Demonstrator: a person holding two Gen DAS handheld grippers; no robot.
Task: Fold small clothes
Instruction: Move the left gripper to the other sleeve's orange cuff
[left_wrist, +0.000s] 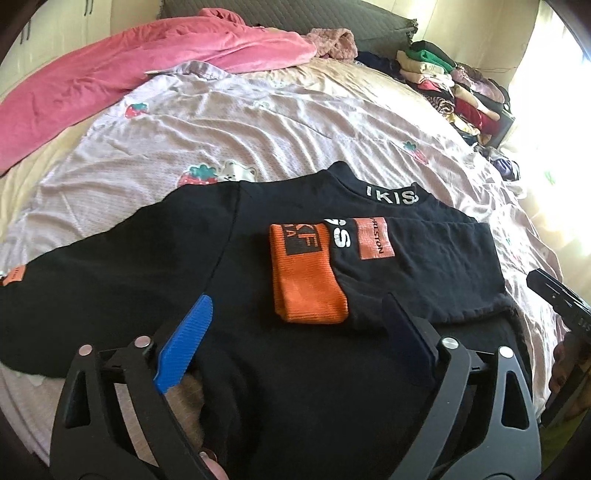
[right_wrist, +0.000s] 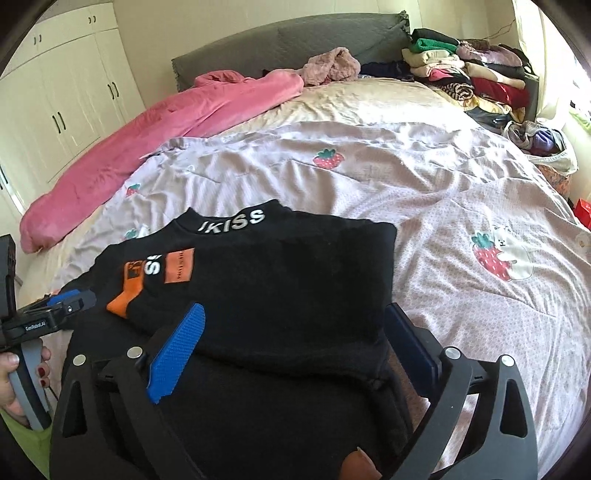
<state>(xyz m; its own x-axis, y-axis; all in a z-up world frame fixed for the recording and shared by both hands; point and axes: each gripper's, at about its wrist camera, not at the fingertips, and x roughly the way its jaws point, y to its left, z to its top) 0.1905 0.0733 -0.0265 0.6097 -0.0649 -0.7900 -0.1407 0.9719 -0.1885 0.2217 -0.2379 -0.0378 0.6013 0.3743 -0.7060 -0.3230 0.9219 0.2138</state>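
A black sweatshirt lies flat on the bed, its collar with white lettering pointing away from me. One sleeve is folded across the chest, and its orange cuff lies beside an orange patch. The other sleeve spreads out to the left in the left wrist view. My left gripper hovers open over the shirt's lower middle with nothing gripped. Over the folded side, my right gripper also stands open, with only cloth below it. Each gripper shows at the edge of the other's view.
A strawberry-print quilt covers the bed. A pink blanket lies along the far left. Stacks of folded clothes sit at the far right by the grey headboard. White wardrobes stand on the left.
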